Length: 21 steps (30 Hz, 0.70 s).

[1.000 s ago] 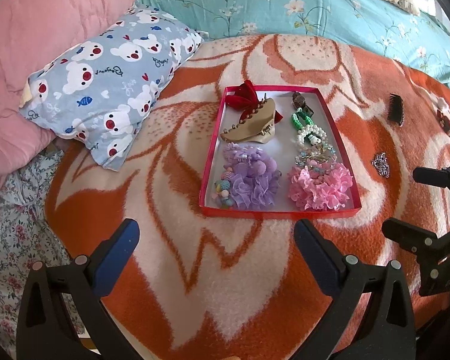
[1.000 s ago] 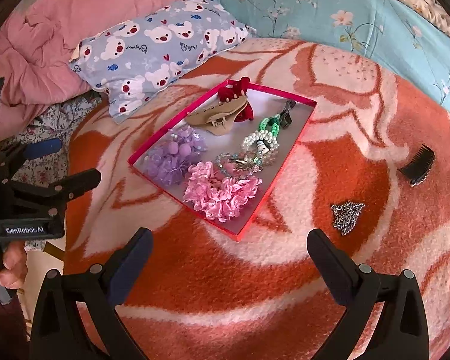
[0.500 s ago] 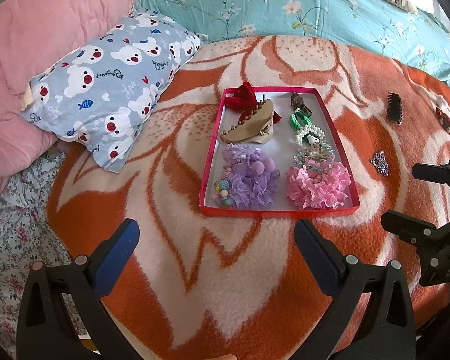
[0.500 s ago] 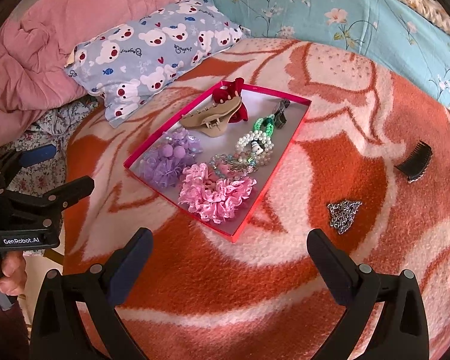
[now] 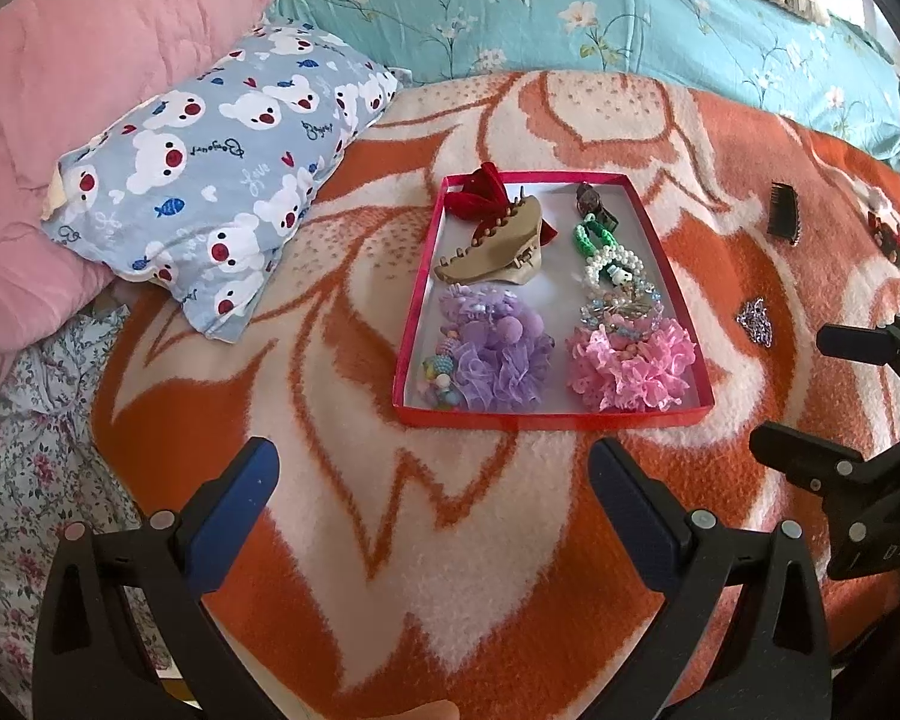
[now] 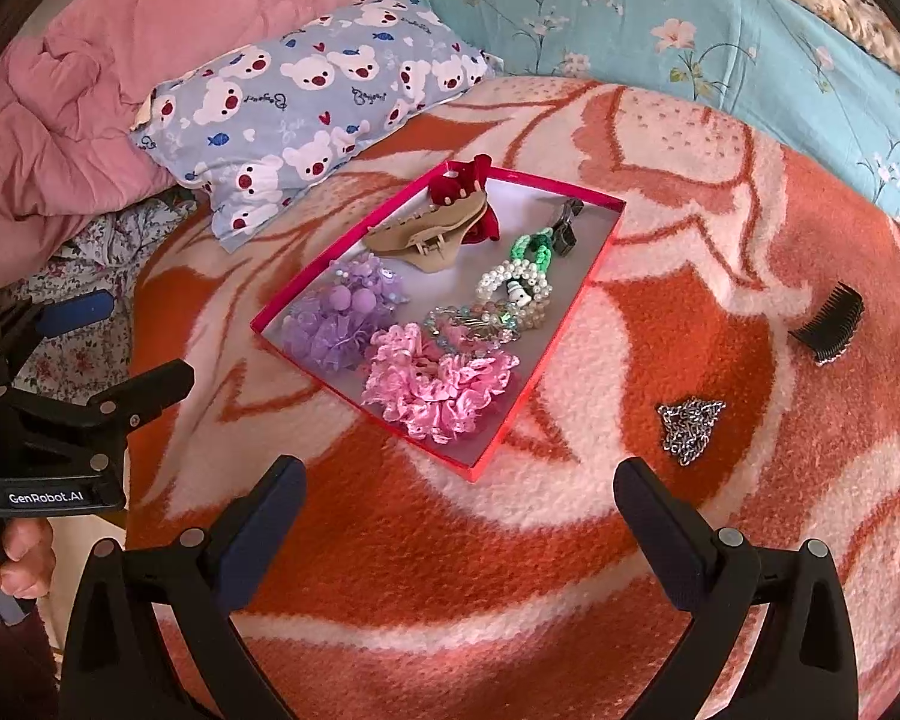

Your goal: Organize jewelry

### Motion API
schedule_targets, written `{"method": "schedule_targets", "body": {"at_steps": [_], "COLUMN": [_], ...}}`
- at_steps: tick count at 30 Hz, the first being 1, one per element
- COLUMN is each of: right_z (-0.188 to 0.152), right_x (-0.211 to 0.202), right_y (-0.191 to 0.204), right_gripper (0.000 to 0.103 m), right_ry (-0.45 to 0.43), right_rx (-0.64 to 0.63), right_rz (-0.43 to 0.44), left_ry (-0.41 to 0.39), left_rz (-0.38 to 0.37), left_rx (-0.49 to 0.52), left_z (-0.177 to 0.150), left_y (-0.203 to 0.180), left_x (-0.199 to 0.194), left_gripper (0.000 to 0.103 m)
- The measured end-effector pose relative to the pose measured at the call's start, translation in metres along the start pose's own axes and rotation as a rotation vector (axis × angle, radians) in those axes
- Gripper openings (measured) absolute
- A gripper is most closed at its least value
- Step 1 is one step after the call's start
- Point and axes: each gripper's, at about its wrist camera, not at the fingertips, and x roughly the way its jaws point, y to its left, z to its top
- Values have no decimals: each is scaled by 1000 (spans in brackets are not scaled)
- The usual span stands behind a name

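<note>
A red-rimmed tray (image 5: 546, 419) (image 6: 594, 273) lies on the orange and cream blanket. It holds a tan claw clip (image 5: 498, 246) (image 6: 432, 234), a purple scrunchie (image 5: 501, 360) (image 6: 330, 324), a pink scrunchie (image 5: 633, 369) (image 6: 438, 387), a pearl bracelet (image 6: 513, 291) and a green band (image 6: 534, 249). Outside it lie a silver chain (image 5: 757, 321) (image 6: 687, 423), a black comb (image 5: 781, 213) (image 6: 829, 324) and a small red piece (image 5: 888, 234). My left gripper (image 5: 432, 486) and right gripper (image 6: 459, 498) both hover open and empty short of the tray.
A bear-print pillow (image 5: 210, 180) (image 6: 306, 102) rests left of the tray, beside a pink quilt (image 5: 48, 90). A turquoise floral pillow (image 5: 570, 6) lines the far side. Floral fabric (image 5: 24, 480) marks the bed's left edge. A person's hand (image 6: 21, 558) holds the left gripper's handle.
Both grippers have drifted slightly, so the tray sits a little lower and further left in the right wrist view. Nothing was picked up or released.
</note>
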Motion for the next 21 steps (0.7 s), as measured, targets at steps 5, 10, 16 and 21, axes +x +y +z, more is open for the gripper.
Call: {"method": "schedule_targets", "body": {"at_steps": [5,10,16,21], "right_z": [0,0,0,0], "right_x": [1,-1,-5,-5], "right_y": [1,-1,-7,-9], "right_gripper": [103,103,103,103], "right_ry": [0,-8,-24,-29], "right_rx": [-3,8,36,46], "right_rz": [-4,-8,-14,-16], "left_ry": [0,0,2,3], "left_rz": [1,-1,-6,-8], "left_rx": [-2,-3,-8,-9], "left_z": [-1,-1,-2,-2], "left_y": [0,0,0,0], "left_x": [-2,-1,-2,-2], "left_gripper": [103,103,103,103]}}
